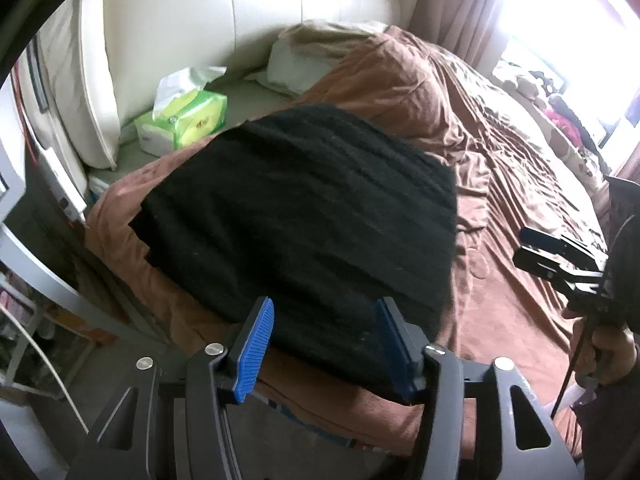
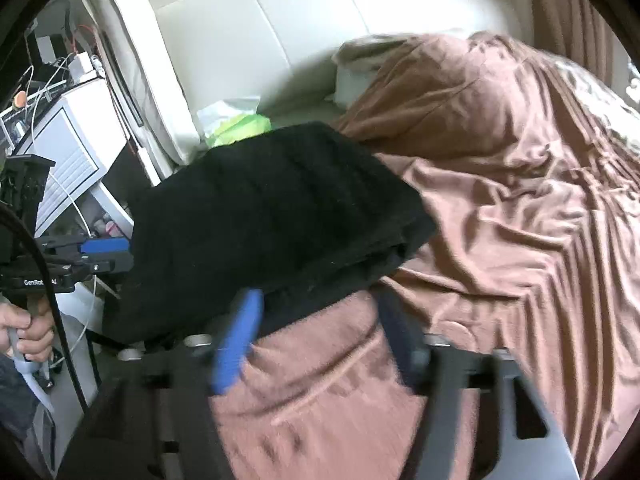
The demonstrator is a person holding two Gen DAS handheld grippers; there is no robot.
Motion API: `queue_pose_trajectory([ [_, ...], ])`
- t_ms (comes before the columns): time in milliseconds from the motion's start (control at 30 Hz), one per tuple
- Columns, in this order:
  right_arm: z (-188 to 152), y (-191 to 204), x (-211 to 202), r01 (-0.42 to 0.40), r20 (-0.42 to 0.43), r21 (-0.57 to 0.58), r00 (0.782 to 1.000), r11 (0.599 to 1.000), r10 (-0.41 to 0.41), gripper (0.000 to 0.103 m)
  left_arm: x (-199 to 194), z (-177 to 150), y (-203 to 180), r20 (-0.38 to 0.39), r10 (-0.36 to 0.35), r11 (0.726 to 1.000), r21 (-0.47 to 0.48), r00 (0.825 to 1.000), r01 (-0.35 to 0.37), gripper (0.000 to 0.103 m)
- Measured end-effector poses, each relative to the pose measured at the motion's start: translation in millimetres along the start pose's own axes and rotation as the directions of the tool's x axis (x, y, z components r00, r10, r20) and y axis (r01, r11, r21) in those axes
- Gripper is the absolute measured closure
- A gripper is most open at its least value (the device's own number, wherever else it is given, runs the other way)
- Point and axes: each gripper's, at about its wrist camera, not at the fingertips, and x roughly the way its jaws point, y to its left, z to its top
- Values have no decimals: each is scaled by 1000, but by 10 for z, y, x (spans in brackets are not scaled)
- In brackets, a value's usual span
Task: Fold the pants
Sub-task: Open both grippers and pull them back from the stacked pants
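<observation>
The black pants (image 1: pixel 304 216) lie folded into a thick rectangle on the brown bed cover (image 1: pixel 500 280), near the bed's left edge. My left gripper (image 1: pixel 324 344) is open, its blue pads on either side of the pants' near edge, holding nothing. In the right wrist view the pants (image 2: pixel 272 216) show stacked layers at their right edge. My right gripper (image 2: pixel 316 332) is open and blurred, just in front of the pants' near right corner, over the cover. It also shows in the left wrist view (image 1: pixel 532 248), out to the right of the pants.
A green tissue pack (image 1: pixel 184 120) lies by the cream headboard (image 1: pixel 248 12). A pillow (image 1: pixel 296 68) sits under the bunched brown cover. A white bedside unit (image 2: pixel 68 152) with cables stands left of the bed. Curtains and a bright window (image 1: pixel 568 32) are at the right.
</observation>
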Motion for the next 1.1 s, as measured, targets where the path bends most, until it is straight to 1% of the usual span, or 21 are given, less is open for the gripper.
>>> queue_pose_trajectory([
  [33,-15,-2,-91,2,2,4,1000,1000,-2,32,-49,-2,-40,12,5,1000,-1,1000,-5,34],
  [67,-37,1,-173,6,5,4,1000,1000,-6,30,-104,-2,-83,26,8,1000,-1,1000,-8,29],
  [100,-51,-2,-253,11,9,4,1000,1000,-11,24,-158,-6,-118,42,10,1000,-1,999,-10,22],
  [133,-64,-1,-315,16,11,5,1000,1000,-16,21,-221,-14,-163,62,14,1000,1,998,-14,17],
  [233,-136,8,-567,45,14,-2,999,999,-45,14,-381,-58,-319,110,25,999,19,994,-28,7],
  [300,-197,34,-753,61,25,-8,998,998,-60,11,-482,-98,-414,134,19,999,26,991,-23,5],
  [367,-256,47,-946,66,41,-5,997,998,-66,5,-591,-145,-510,154,15,1000,22,988,-19,5],
  [400,-276,50,-1026,74,49,-5,996,997,-73,0,-641,-170,-550,162,12,1000,22,987,-15,5],
  [533,-411,66,-1457,110,82,1,991,994,-110,0,-807,-242,-741,186,19,999,39,982,-27,3],
  [733,-659,72,-2060,133,127,22,983,991,-135,0,-1075,-383,-1076,228,-5,997,71,974,-11,2],
  [833,-785,80,-2286,149,139,25,979,988,-151,0,-1193,-470,-1241,250,-8,996,92,968,-15,2],
  [1100,-1103,92,-2922,186,173,63,966,980,-195,0,-1449,-632,-1619,274,-52,993,115,960,21,1],
])
